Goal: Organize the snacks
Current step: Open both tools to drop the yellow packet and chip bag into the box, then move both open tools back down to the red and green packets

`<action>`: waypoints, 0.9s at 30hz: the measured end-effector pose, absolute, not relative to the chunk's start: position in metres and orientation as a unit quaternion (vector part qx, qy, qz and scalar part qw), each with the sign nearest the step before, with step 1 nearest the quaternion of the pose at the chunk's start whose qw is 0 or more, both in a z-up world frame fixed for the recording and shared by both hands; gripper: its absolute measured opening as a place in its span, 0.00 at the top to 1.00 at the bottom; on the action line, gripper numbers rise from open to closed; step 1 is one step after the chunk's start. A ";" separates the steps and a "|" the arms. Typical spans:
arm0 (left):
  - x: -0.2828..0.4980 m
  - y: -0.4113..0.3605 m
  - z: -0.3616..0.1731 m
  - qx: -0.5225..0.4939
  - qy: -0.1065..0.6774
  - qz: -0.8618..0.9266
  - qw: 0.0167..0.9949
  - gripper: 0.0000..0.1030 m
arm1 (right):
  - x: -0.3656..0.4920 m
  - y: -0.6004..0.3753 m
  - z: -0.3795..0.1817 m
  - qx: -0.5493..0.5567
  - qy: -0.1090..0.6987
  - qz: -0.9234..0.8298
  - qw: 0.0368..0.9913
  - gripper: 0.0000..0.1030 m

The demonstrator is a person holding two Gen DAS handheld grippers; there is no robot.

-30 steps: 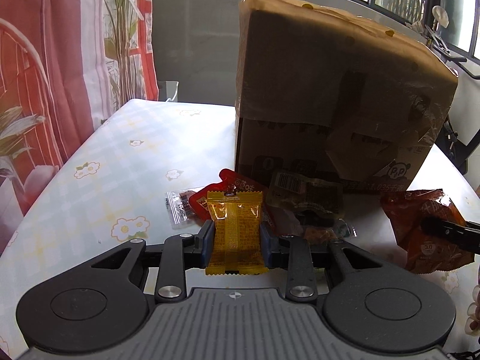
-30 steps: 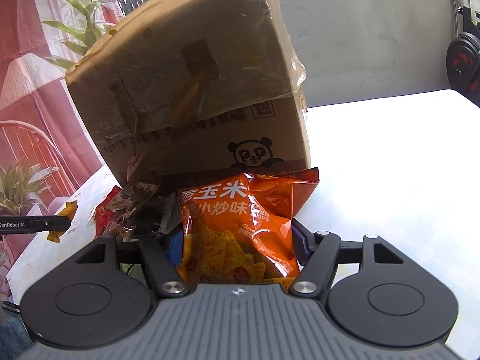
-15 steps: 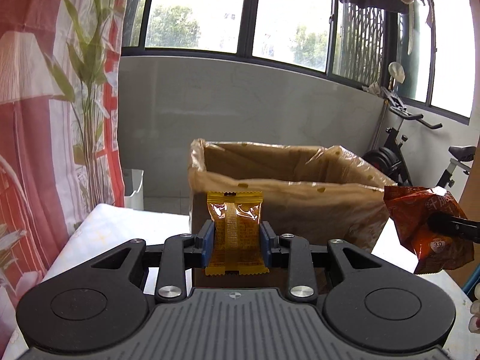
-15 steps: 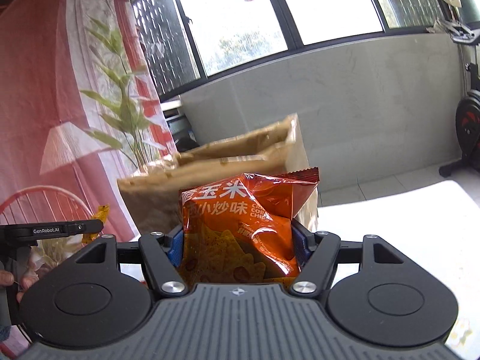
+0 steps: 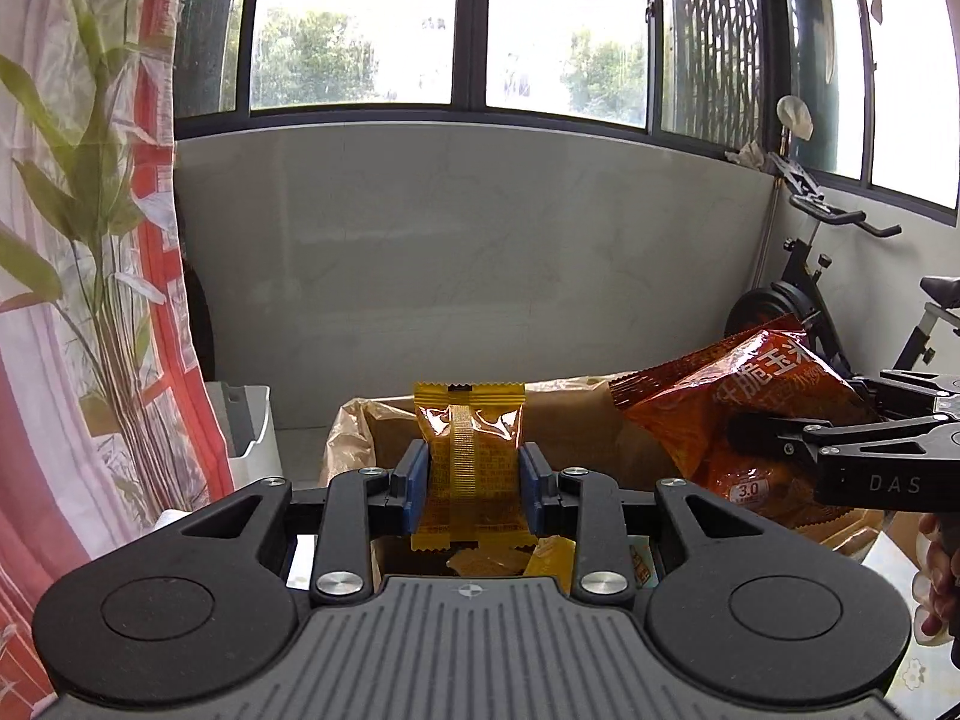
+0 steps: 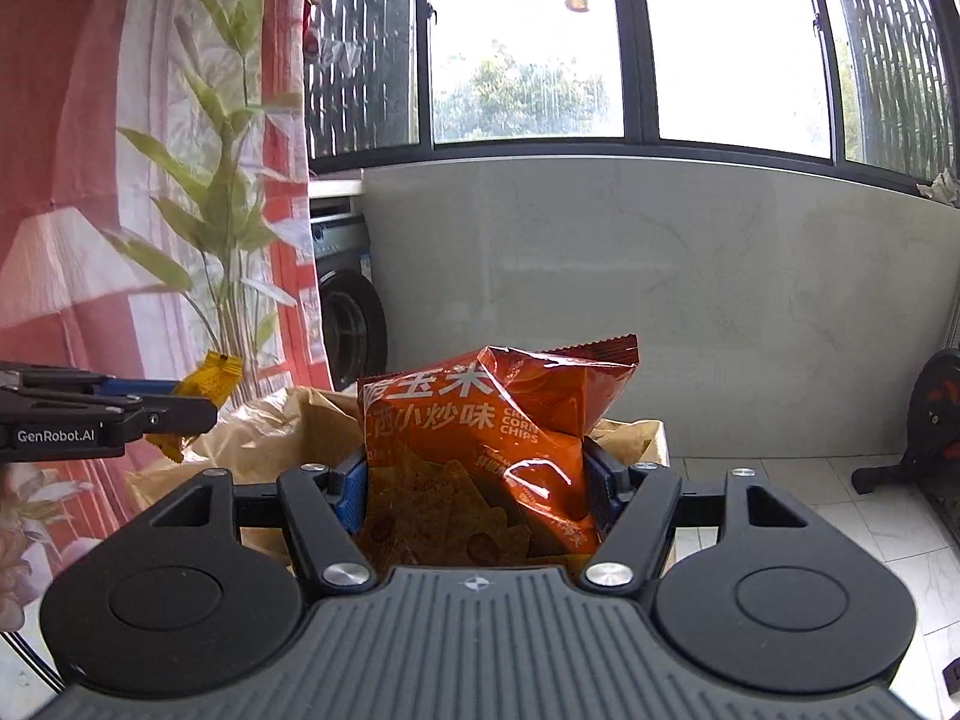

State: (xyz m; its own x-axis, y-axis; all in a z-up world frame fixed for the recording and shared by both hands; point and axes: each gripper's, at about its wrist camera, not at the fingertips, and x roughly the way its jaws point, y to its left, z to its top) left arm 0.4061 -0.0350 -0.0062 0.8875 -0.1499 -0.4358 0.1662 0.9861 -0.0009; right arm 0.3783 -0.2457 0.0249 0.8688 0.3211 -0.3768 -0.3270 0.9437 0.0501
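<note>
Clamping a small yellow snack packet between its blue pads, the left gripper holds the packet upright, its crimped top edge standing above the fingertips and its lower edge hanging just below them. Behind and beneath it sits an open cardboard box lined with crinkled brown plastic, and a few more yellow wrappers show inside the box under the gripper. To the right in the left wrist view, the right gripper reaches in from the side, clenched on an orange bag of corn chips that hangs over the box's right part; some fingers of a person's hand show at the right edge below that tool. In the right wrist view the same chip bag fills the gap between the right gripper's blue pads, squeezed at both sides and puffed above them, with the box's open rim directly behind it. At the left of that view the left gripper appears side-on, the yellow packet sticking out beyond its tips. Beyond the box stand a grey wall below tall windows, a red and white curtain printed with green leaves, a washing machine, and an exercise bike off to the right.
</note>
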 end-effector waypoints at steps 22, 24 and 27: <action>0.373 0.010 -0.012 -0.010 0.234 -0.106 0.966 0.44 | 0.358 -0.251 0.019 0.053 0.212 0.178 0.959 0.13; 0.359 0.019 -0.015 -0.013 0.236 -0.109 0.965 0.44 | 0.340 -0.254 0.019 0.059 0.193 0.179 0.963 0.13; 0.336 0.036 -0.024 -0.024 0.245 -0.107 0.963 0.44 | 0.313 -0.255 0.016 0.070 0.166 0.176 0.968 0.13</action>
